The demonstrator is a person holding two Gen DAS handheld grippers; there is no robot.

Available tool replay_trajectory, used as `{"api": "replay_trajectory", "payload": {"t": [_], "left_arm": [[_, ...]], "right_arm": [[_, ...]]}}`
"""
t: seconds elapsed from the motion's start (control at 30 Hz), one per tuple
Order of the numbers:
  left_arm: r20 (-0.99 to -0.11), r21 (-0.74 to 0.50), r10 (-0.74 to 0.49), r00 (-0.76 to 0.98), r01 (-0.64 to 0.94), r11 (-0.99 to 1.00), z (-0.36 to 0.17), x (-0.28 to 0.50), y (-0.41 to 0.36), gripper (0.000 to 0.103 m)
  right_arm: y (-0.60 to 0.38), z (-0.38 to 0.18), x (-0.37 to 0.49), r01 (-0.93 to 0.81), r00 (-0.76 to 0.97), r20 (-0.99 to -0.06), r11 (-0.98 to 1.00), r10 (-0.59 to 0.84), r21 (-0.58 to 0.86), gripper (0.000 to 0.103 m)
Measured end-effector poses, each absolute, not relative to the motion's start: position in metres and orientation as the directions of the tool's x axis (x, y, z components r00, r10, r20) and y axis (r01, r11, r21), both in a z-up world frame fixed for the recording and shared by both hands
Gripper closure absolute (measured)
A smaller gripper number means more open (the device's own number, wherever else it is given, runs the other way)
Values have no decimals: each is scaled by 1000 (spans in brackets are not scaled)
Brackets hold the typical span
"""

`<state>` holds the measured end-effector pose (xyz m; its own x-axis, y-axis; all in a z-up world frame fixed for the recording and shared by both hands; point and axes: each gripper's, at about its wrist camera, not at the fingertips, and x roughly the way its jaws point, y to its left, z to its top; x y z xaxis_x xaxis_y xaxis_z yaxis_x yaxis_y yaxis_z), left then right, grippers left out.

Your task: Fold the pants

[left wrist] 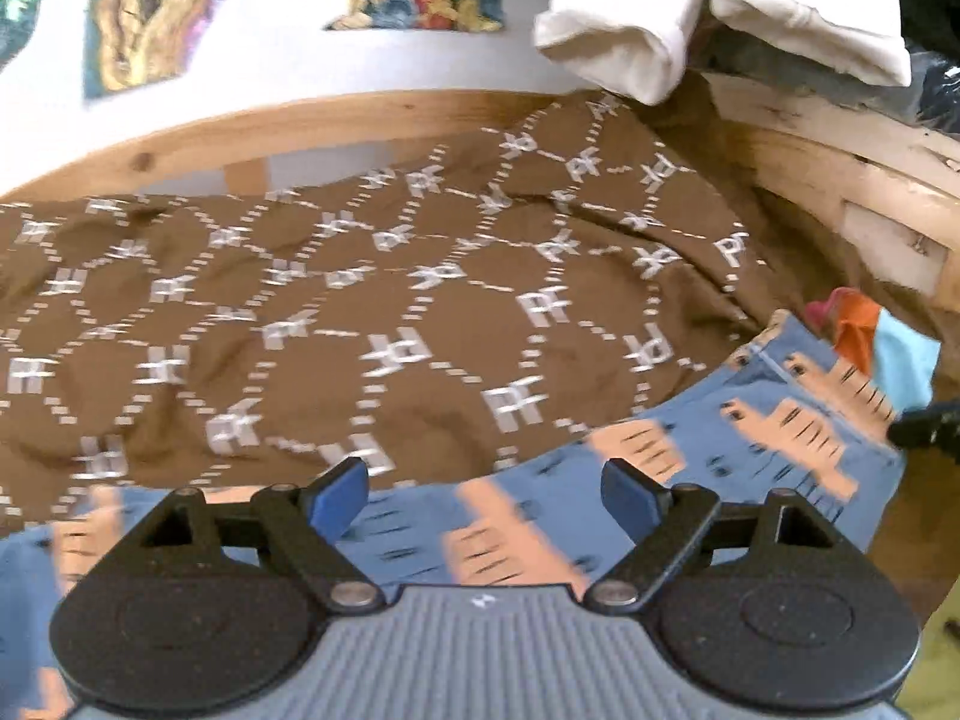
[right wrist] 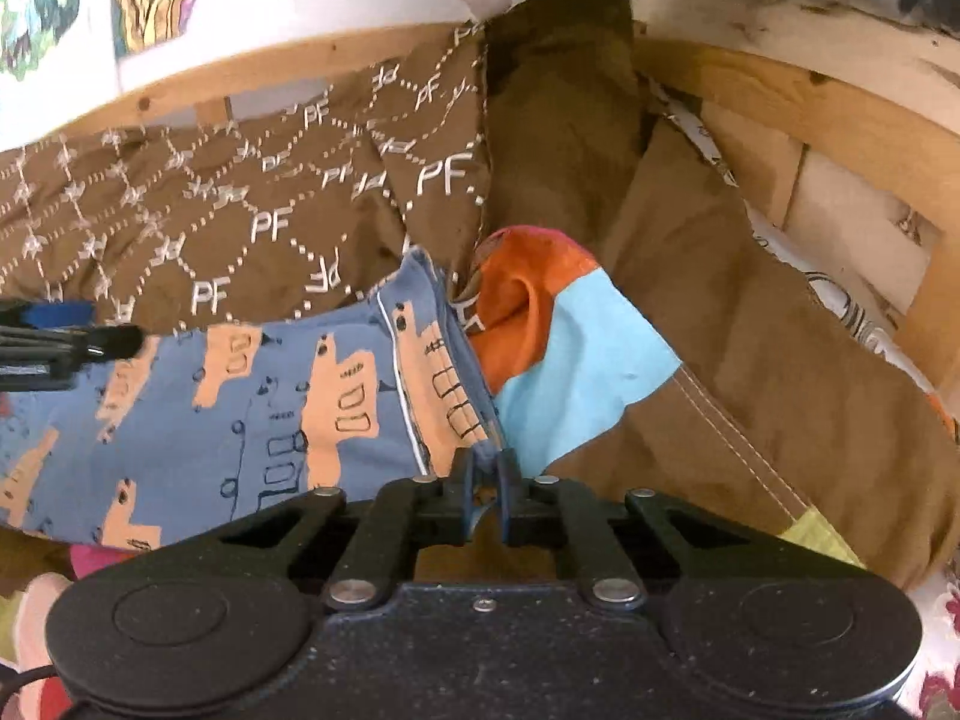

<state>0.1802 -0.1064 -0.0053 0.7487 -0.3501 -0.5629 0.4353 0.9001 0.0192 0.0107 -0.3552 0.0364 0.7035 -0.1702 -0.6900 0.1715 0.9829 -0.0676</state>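
Note:
The pants (left wrist: 540, 516) are blue with peach building prints and lie across a brown patterned blanket (left wrist: 300, 300). My left gripper (left wrist: 485, 495) is open just above the pants, its blue pads apart with cloth showing between them. In the right wrist view the pants (right wrist: 252, 408) stretch to the left, and my right gripper (right wrist: 485, 483) is shut on their hem edge. The left gripper's black tip (right wrist: 72, 345) shows at the left edge of that view.
An orange and light-blue cloth (right wrist: 564, 348) lies beside the pants' edge. A wooden frame (left wrist: 300, 120) bounds the blanket at the back and right (right wrist: 840, 120). White folded fabric (left wrist: 630, 42) rests at the back right. Plain brown fabric (right wrist: 750, 360) covers the right side.

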Motion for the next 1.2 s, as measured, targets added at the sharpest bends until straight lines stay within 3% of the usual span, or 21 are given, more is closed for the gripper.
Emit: {"api": "replay_trajectory", "payload": {"t": [0.07, 0.13, 0.23, 0.33, 0.47, 0.5, 0.63, 0.7, 0.8, 0.97, 1.03, 1.1, 1.17, 1.2], "left_arm": [[-544, 55, -314, 778, 407, 912, 1, 178, -84, 15], [-529, 100, -266, 806, 370, 923, 9, 180, -59, 15], [-529, 151, -192, 826, 314, 937, 18, 194, -21, 15], [-599, 145, -154, 786, 295, 944, 20, 224, 8, 15], [-732, 34, -182, 657, 302, 953, 21, 266, 44, 31], [-757, 1, -200, 622, 307, 952, 19, 272, 51, 42], [-850, -122, -277, 448, 344, 931, 6, 293, 65, 53], [-853, -127, -281, 439, 347, 929, 7, 296, 64, 92], [-833, -132, -269, 483, 299, 945, 14, 294, 65, 96], [-785, 35, -185, 591, 341, 939, 11, 273, 49, 95], [-779, 118, -129, 614, 345, 931, 1, 270, 43, 81], [-753, 145, -89, 652, 297, 944, 6, 264, 43, 47], [-726, 129, -105, 680, 284, 950, 16, 254, 46, 31], [-712, 139, -114, 693, 298, 944, 19, 248, 46, 28]], "right_arm": [[-340, 44, 13, 161, 737, -637, 974, -226, -158, 69], [-325, 46, 23, 94, 773, -605, 977, -193, -191, 52], [-300, 41, 46, -51, 801, -597, 990, -37, -129, 48], [-264, 31, 75, -208, 790, -603, 974, 116, -85, 45], [-213, 24, 103, -382, 748, -602, 923, 278, -48, 45], [-202, 23, 108, -420, 736, -598, 906, 316, -39, 45], [-173, 22, 115, -503, 689, -603, 864, 402, 2, 45], [-168, 16, 118, -510, 665, -624, 860, 410, 22, 45], [-165, 0, 119, -472, 644, -690, 881, 331, -18, 46], [-177, -7, 112, -396, 646, -712, 918, 275, -5, 42], [-179, -7, 108, -393, 646, -716, 919, 265, -15, 40], [-177, 0, 107, -376, 653, -717, 926, 244, -27, 39], [-182, 12, 94, -360, 685, -694, 931, 222, -58, 36], [-186, 16, 85, -347, 696, -685, 936, 215, -60, 30]]}}
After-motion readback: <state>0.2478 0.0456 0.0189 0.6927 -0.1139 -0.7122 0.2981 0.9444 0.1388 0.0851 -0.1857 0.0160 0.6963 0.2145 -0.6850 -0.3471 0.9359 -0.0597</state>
